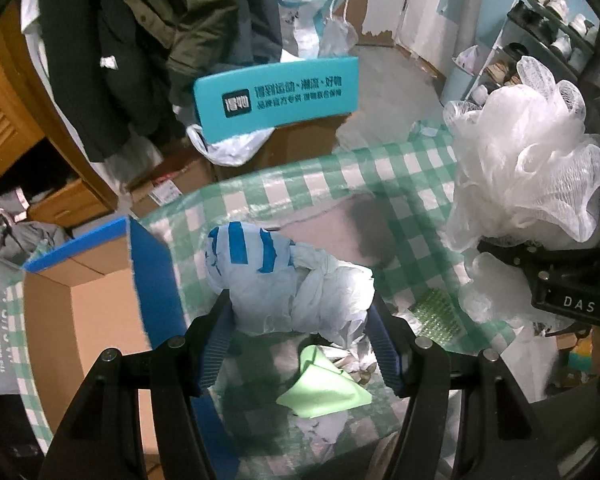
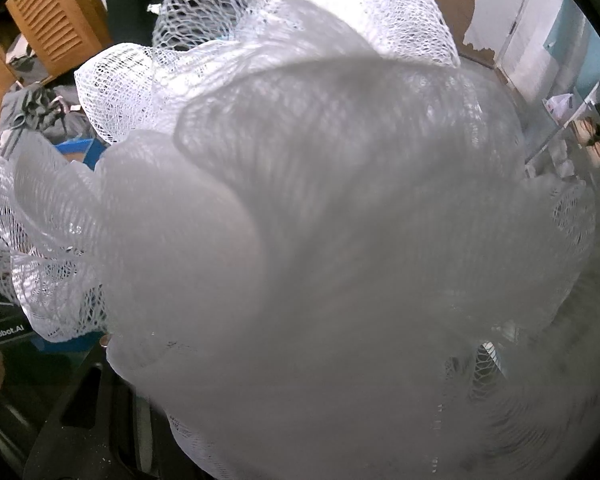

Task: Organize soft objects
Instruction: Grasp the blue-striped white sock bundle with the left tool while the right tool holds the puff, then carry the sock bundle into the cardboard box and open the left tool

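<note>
Above checked cloth (image 1: 340,184), left hand-held gripper (image 1: 300,320) clamps crumpled bag (image 1: 284,280); right (image 1: 540,256) pinches loofah (image 1: 524,160).

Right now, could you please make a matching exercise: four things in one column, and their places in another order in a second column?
1. mesh sponge
2. plastic bag
3. green cloth
4. cardboard box

A. between the left gripper fingers
B. standing open left of the bag
C. in the right gripper
D. flat on the checked cloth

Pairs: 1-C, 2-A, 3-D, 4-B
</note>
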`<state>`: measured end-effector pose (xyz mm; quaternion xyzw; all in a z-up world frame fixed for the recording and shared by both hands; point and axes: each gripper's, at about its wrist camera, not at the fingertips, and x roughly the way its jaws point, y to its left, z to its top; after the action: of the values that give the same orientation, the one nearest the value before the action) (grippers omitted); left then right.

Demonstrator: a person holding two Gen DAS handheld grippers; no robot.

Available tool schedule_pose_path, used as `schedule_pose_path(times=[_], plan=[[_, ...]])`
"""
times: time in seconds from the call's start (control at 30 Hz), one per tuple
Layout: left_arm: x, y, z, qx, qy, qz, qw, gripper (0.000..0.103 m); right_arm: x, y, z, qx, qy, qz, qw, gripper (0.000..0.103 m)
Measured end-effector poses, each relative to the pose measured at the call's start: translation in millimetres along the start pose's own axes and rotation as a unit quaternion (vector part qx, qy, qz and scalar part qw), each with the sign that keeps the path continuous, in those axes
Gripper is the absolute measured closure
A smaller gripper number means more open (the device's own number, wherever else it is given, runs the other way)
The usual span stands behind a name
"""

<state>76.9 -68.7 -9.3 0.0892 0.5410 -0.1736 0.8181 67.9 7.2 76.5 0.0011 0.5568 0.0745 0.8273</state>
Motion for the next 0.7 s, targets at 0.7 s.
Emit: schedule_pose_path(times=[0.7], plan=[[-42, 48, -18, -0.018, -0.042, 0.042, 0.9981, 0.038, 24, -27, -34, -0.045, -0.031, 0.021, 0.998, 0.048]])
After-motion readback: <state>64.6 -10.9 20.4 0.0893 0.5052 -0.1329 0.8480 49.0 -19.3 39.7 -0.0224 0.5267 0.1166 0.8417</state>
